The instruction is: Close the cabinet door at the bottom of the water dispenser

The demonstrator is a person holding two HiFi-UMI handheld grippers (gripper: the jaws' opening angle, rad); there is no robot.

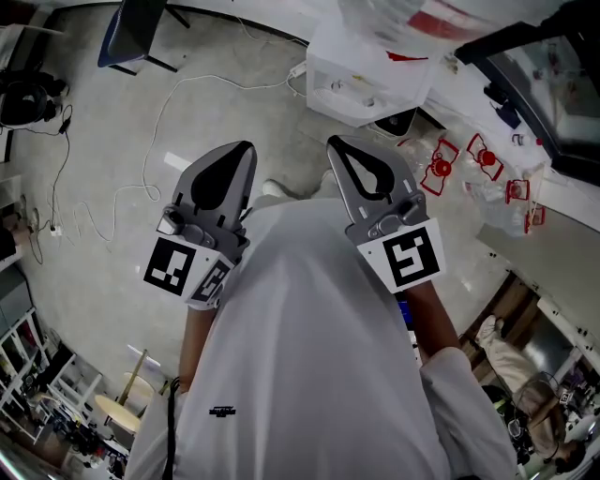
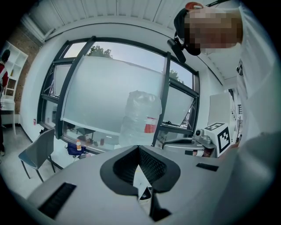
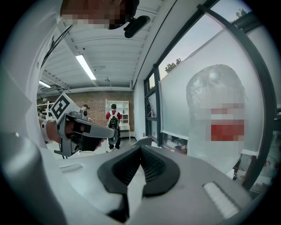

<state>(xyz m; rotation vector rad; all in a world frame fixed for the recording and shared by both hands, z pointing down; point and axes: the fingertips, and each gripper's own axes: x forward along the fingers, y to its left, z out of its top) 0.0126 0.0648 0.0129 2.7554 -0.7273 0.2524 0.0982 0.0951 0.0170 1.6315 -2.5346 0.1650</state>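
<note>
Where bare, grey floor [image 1: 94, 112] (w/ cables [image 1: 147, 159]).

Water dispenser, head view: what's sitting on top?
A clear water bottle with a red label sits on the white dispenser. The bottle's neck and the bottom cabinet door are covered from this angle.

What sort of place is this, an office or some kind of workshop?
Most likely a lab or workshop in a loft-style building: tall dark-framed windows, a brick wall with white shelves against it, and loose cables trailing across a bare grey floor.
</note>
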